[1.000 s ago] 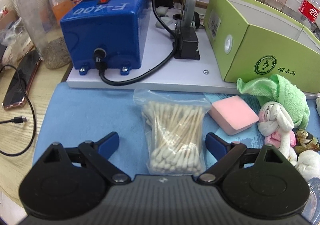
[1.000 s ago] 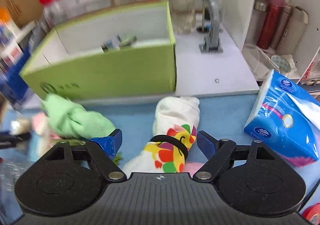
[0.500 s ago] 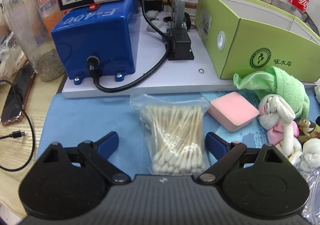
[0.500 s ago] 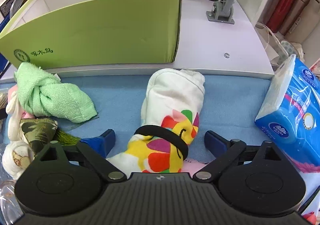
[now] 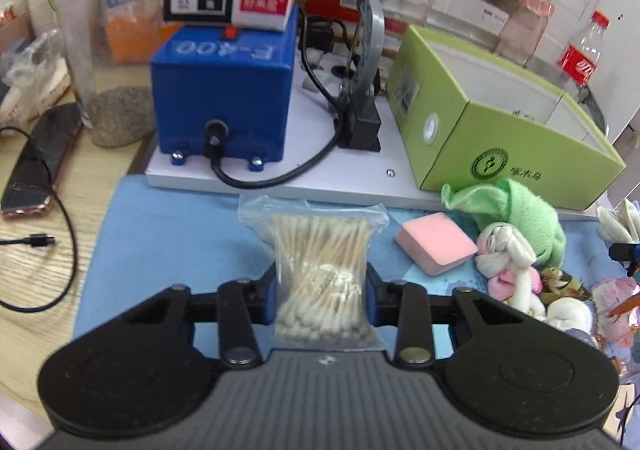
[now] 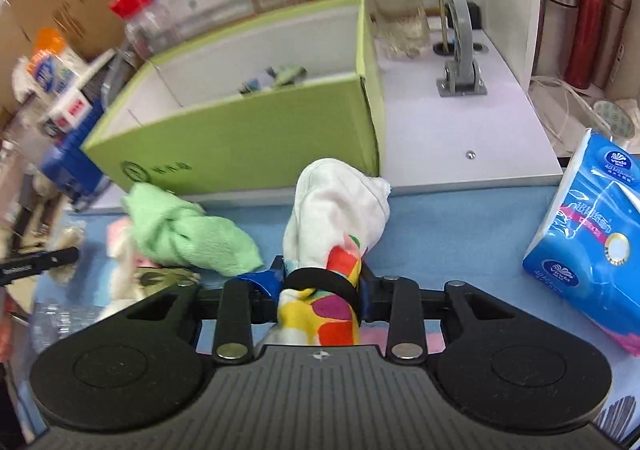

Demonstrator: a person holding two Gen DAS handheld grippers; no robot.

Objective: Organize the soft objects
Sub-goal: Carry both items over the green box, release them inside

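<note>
One cotton-swab bag point(image 5: 322, 282), one green box point(image 6: 256, 129), one tissue pack point(image 6: 592, 246)

Bright, even light; blurred, warped edges

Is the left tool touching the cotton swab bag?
Touching. The left wrist view shows the left tool with both blue pads pressed into the cotton swab bag, pinching it narrow.

bagged cotton swabs point(image 5: 322, 282), colourful banded sock point(image 6: 332, 234)
</note>
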